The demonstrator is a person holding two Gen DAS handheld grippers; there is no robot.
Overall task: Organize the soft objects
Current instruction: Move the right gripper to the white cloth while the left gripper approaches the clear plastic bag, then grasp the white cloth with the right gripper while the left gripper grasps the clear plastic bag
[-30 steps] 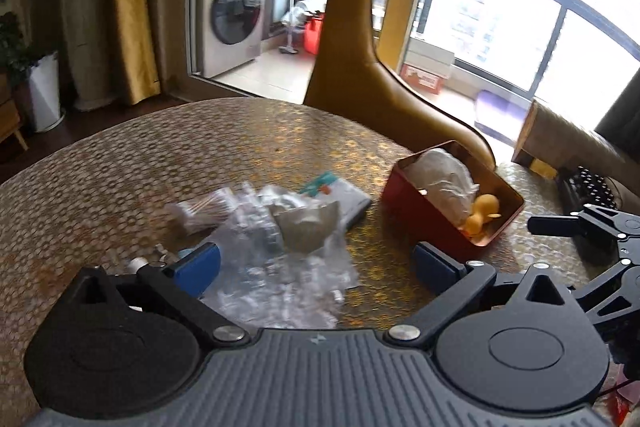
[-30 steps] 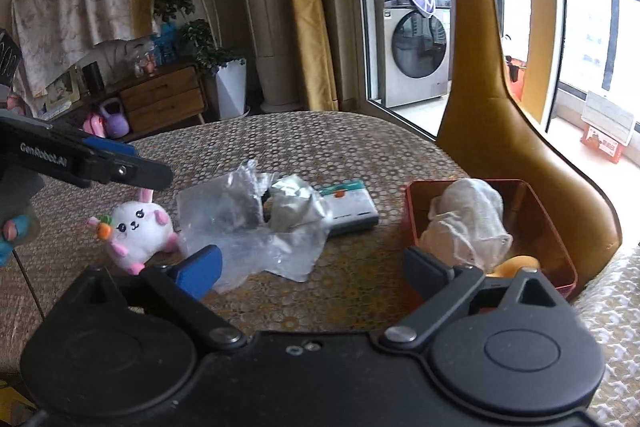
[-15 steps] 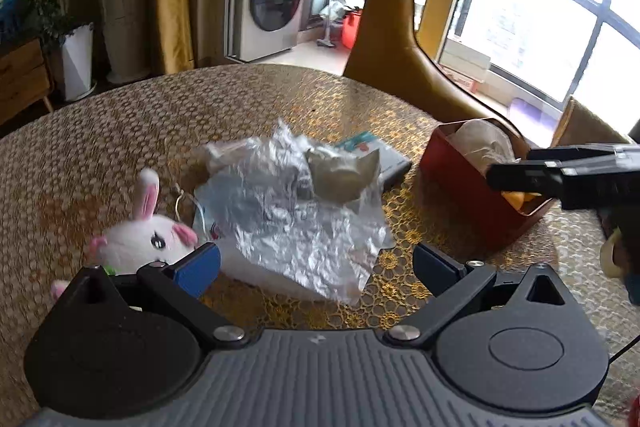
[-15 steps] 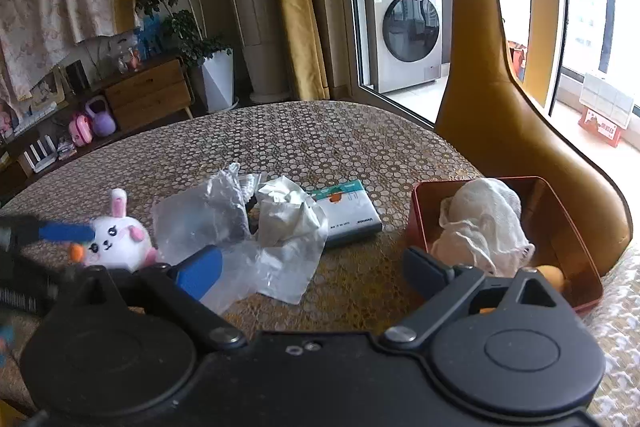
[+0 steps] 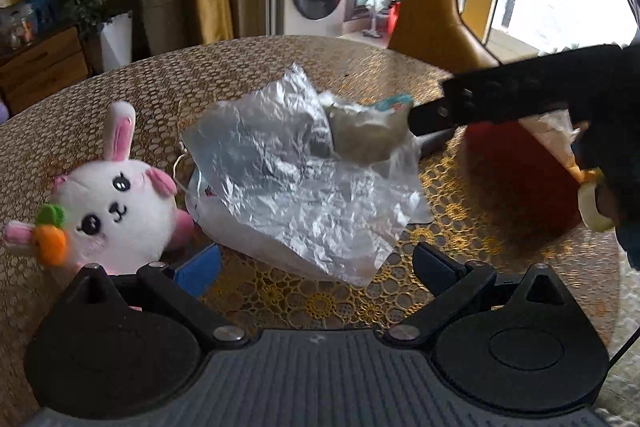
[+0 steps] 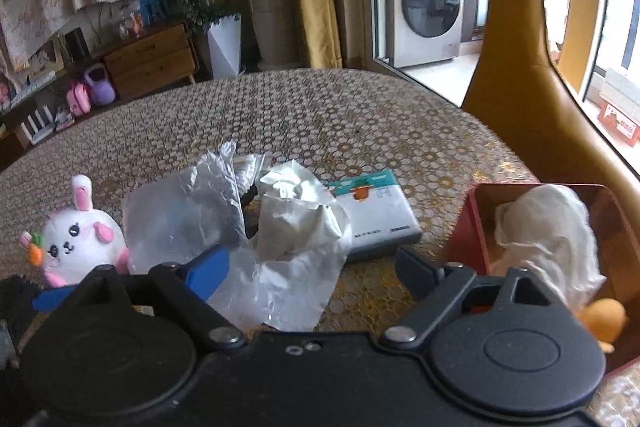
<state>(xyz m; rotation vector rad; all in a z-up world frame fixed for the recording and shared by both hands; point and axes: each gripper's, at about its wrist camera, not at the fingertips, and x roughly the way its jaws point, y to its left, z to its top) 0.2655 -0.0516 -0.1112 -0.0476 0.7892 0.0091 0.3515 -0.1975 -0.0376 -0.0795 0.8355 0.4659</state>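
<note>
Our left gripper [image 5: 316,261] hangs level and low, jaws spread wide with nothing between them. Our right gripper [image 6: 312,267] sits the same way, jaws wide and bare. From the left wrist view, the right one's dark finger [image 5: 500,103] reaches across ahead, blurred, up to our right.

Print on the tissue pack [image 6: 374,217] is too small to read

Washing machine [image 6: 430,1], potted plant [image 6: 224,39], wooden dresser [image 6: 150,61], mustard chair [image 6: 520,99] beyond the table [image 6: 320,115].
</note>
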